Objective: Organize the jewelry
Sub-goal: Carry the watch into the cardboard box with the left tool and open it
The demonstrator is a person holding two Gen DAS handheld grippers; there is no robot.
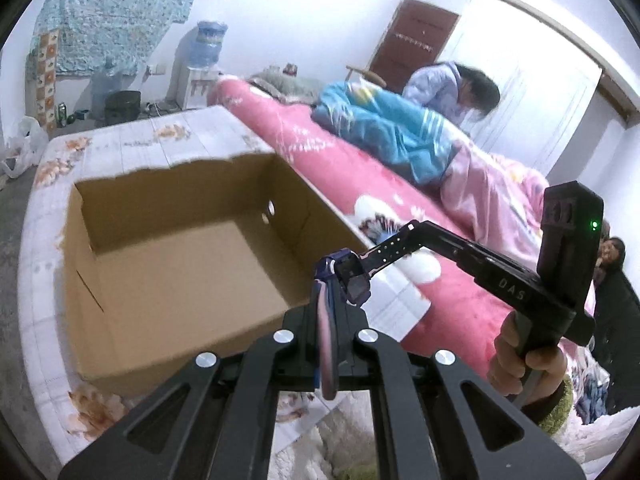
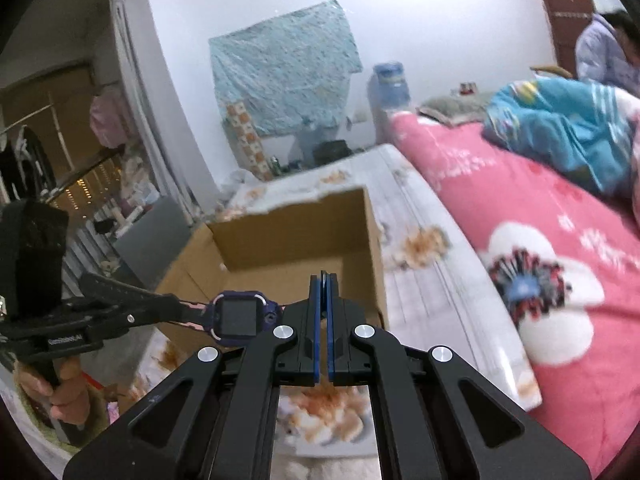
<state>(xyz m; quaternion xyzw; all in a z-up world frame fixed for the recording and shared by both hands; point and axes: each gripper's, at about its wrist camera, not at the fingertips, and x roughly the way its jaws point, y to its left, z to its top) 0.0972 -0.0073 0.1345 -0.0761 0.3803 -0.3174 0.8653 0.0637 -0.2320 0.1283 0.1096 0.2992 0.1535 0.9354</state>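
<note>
- Above the near rim of the cardboard box (image 1: 176, 272), the left claw (image 1: 329, 280) pinches the strap of a purple smartwatch (image 1: 350, 276).
- In the right wrist view, the right claw (image 2: 323, 280) is pressed together, pinching nothing I can make out.
- The box interior is open and bare; its far edge is torn.
- The pink bed (image 2: 540, 208) borders the box's right side.
- The watch's strap end lies hidden between the left claw's pads.

— What lay on the bed?
— A pink flowered blanket (image 2: 500, 184) ran from three o'clock up to one in the right wrist view, with a blue quilt (image 2: 560, 124) bunched on it at two.
— And at the far wall?
— A teal cloth (image 2: 284, 68) hung at twelve; just right of it stood a water dispenser bottle (image 2: 390, 80).
— Anyone there?
— A person in a pale jacket (image 1: 436, 84) bent forward at one o'clock in the left view, before a brown door (image 1: 416, 40).
</note>
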